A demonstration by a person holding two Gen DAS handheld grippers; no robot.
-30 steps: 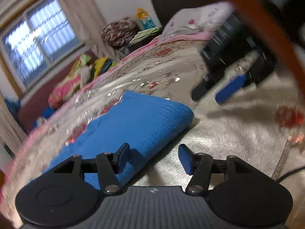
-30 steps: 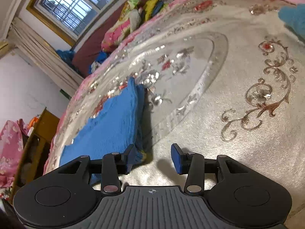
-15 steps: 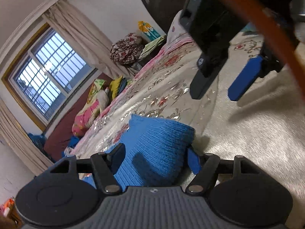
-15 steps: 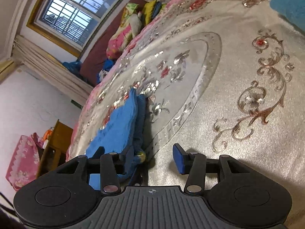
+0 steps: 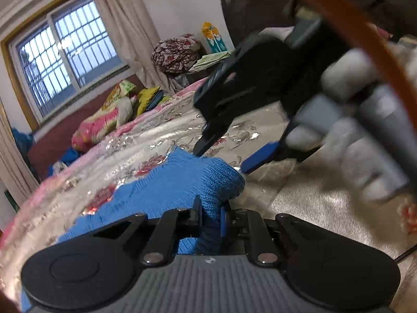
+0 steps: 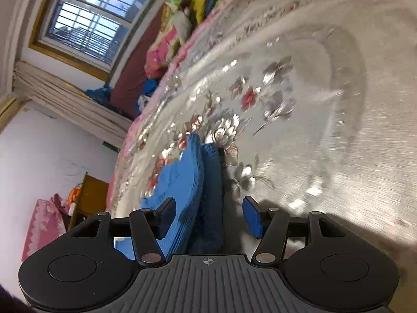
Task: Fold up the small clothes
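A blue knit garment (image 5: 182, 190) lies folded on the silver flowered bedspread (image 5: 299, 203). My left gripper (image 5: 211, 219) is shut on the garment's near folded corner, the cloth bunched between its pads. The right gripper (image 5: 224, 156) shows in the left wrist view, open, its tips at the garment's far edge. In the right wrist view the right gripper (image 6: 211, 217) is open, and the garment's layered edge (image 6: 190, 182) lies between its fingers, nearer the left one.
A pile of colourful bedding (image 5: 109, 120) lies by the window at the far side. A dark bundle and papers (image 5: 179, 54) sit near the headboard. A wooden cabinet (image 6: 91, 195) stands beside the bed. An orange cable (image 5: 365, 39) crosses the left wrist view.
My left gripper has moved onto the garment's corner and closed on it. The right gripper has come closer, so the garment's edge now lies between its open fingers.
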